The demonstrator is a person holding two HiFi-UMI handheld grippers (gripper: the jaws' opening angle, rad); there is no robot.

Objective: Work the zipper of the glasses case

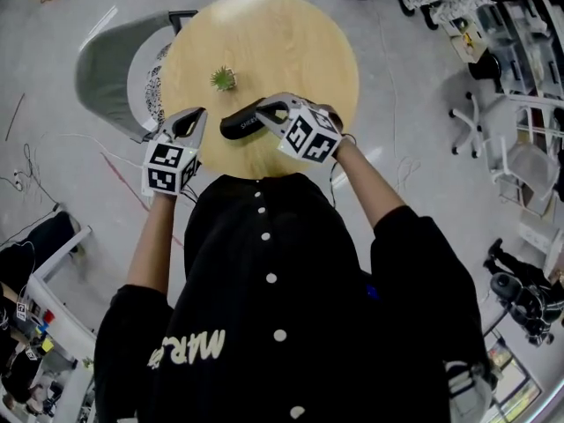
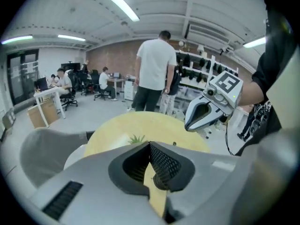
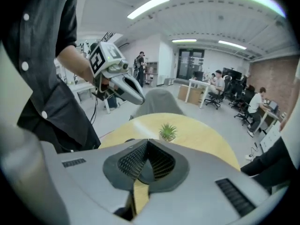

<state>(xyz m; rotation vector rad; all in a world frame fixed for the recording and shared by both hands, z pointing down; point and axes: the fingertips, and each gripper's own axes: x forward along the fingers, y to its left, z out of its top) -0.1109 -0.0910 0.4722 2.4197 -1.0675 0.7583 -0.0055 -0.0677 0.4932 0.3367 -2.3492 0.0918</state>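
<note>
- Glasses case (image 1: 240, 123): black, lying flat on the round wooden desk (image 1: 291, 42), on the side nearest me. From the head view it's partly under my R tool's tip; can't tell if they touch.
- R tool (image 3: 147, 143): jaws closed together, nothing betw. them, held above the desk and angled down.
- L tool (image 2: 149, 145): jaws also together, empty, up at the desk's near-left edge, apart from the case.
- Small potted plant (image 1: 223, 78) stands just beyond the case, towards the desk's middle.
- Grey chair (image 1: 106, 69) at the desk's left side.
</note>
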